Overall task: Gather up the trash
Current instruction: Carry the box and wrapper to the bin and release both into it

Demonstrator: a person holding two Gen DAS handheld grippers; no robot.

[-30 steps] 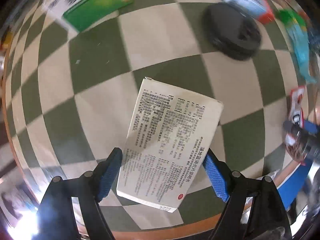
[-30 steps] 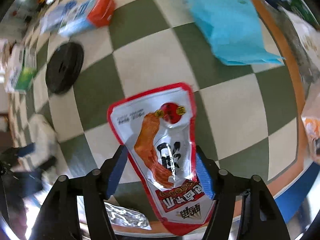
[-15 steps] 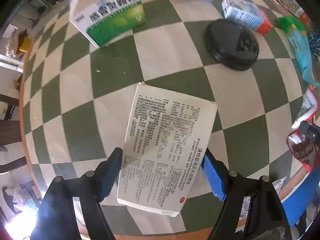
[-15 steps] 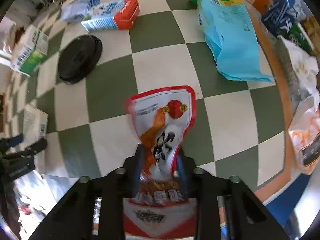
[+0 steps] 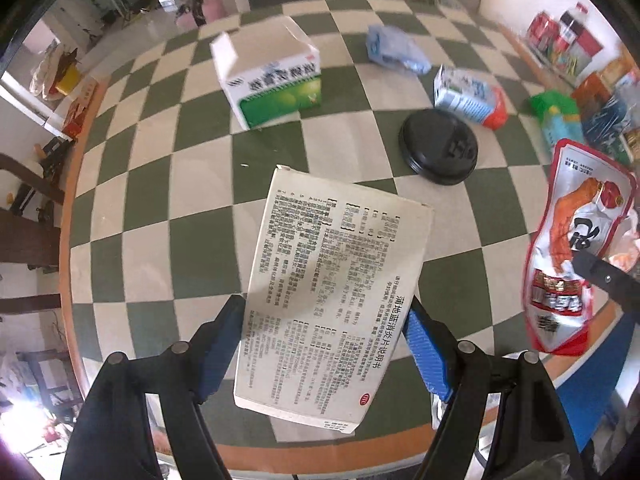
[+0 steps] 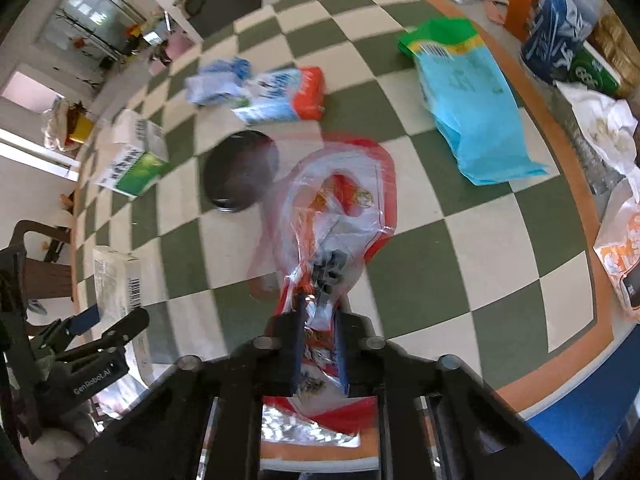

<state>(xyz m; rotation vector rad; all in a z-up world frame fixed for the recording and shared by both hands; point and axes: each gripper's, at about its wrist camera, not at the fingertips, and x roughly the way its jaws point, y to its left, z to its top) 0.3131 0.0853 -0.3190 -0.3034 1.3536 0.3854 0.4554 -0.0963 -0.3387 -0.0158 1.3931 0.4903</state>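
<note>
The checkered table [image 5: 200, 240] is strewn with trash. A white printed medicine box [image 5: 336, 300] is held above the table's near edge, clamped between the blue pads of the left hand-held gripper [image 5: 326, 344]. A red snack pouch [image 6: 336, 216] is pinched by the closed right hand-held gripper [image 6: 318, 340] and lifted off the table. A black lid [image 5: 438, 152] is seen lying towards the middle.

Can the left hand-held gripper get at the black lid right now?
Probably not: the left hand-held gripper is clamped on the white box. The path to the black lid looks free.
</note>
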